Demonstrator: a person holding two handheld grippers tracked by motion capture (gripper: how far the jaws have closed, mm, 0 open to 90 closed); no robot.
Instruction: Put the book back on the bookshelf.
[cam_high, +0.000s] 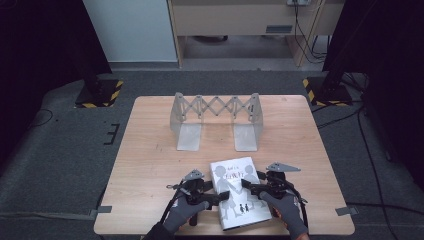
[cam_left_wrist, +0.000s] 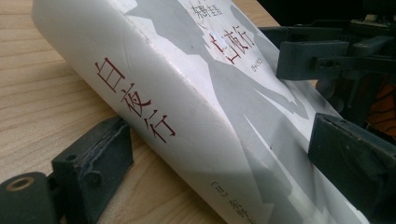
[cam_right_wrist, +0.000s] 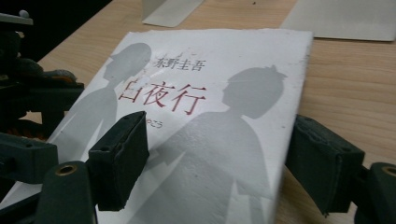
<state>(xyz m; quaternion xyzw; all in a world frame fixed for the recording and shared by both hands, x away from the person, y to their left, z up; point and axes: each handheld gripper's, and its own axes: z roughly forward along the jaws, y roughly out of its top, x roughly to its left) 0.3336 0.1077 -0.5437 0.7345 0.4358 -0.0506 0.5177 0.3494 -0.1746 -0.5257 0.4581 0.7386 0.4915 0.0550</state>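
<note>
A white book (cam_high: 238, 202) with grey figure silhouettes and red lettering lies near the table's front edge. My left gripper (cam_high: 216, 197) reaches in from the book's left and is shut on its spine edge (cam_left_wrist: 154, 116). In the left gripper view (cam_left_wrist: 219, 154) one jaw sits under the spine against the table and the other presses on the cover. My right gripper (cam_high: 248, 187) stands open at the book's right edge (cam_right_wrist: 219, 158). One of its jaws is over the cover (cam_right_wrist: 205, 140) and the other is beside the edge with a gap of bare wood.
An expanding metal book rack (cam_high: 215, 112) stands upright at the back middle of the wooden table (cam_high: 150, 150), its two flat base plates (cam_high: 190, 136) pointing toward me. Gloved hands (cam_high: 182, 215) hold both grippers at the front edge. Grey carpet surrounds the table.
</note>
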